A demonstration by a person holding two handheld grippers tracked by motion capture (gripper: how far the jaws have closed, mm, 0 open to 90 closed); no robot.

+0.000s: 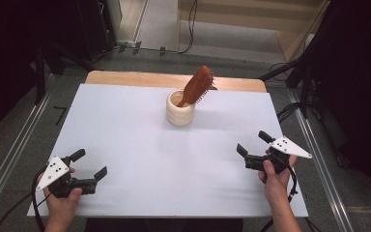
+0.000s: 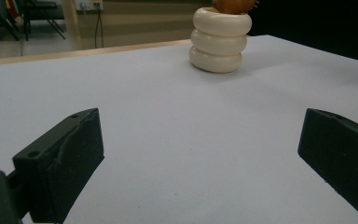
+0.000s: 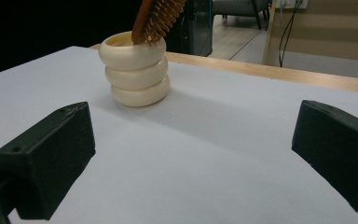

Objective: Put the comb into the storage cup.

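Note:
A cream ribbed cup (image 1: 180, 108) stands at the far middle of the white table (image 1: 140, 145). A brown wooden hairbrush (image 1: 198, 85) leans in it, head up and tilted right. The cup (image 2: 220, 39) sits far ahead in the left gripper view, and the cup (image 3: 135, 74) with the brush (image 3: 156, 18) lies ahead left in the right gripper view. My left gripper (image 1: 90, 164) rests open at the near left, nothing between its jaws. At the near right, my right gripper (image 1: 253, 143) is open too and holds nothing. Both are well away from the cup.
The wooden tabletop edge (image 1: 174, 79) shows past the white sheet at the far side. Metal rails (image 1: 9, 159) run along the floor left and right of the table. Cables and dark stands (image 1: 299, 72) lie behind and to the right.

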